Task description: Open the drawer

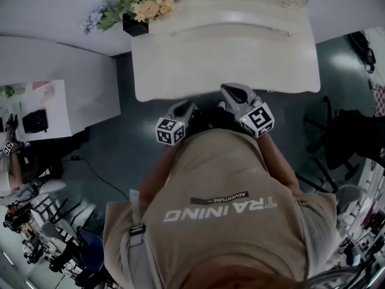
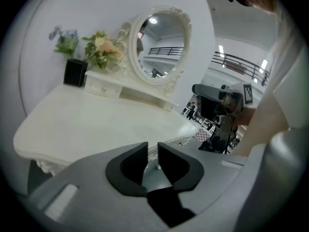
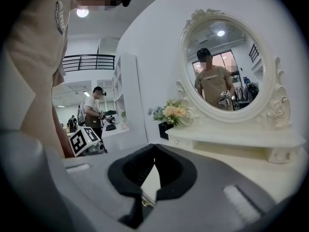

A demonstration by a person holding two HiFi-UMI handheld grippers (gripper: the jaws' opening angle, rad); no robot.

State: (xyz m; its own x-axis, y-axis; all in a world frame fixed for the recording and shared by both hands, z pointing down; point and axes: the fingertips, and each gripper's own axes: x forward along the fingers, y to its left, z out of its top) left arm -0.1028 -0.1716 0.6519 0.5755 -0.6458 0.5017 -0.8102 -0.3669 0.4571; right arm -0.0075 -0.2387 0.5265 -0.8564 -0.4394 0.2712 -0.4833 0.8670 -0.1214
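The left hand-held gripper (image 2: 152,147) has its two black jaws a narrow slit apart with nothing gripped between them. The right hand-held gripper (image 3: 154,147) has its jaw tips closed together on nothing, and both are held side by side at the near edge of the white desk (image 1: 180,65), in front of the person's chest. At the back of the desk, well apart from both, a small drawer (image 2: 102,87) with a knob sits closed in the low shelf under the oval mirror (image 2: 159,45), just beside a black pot (image 2: 75,72) of flowers (image 2: 102,47).
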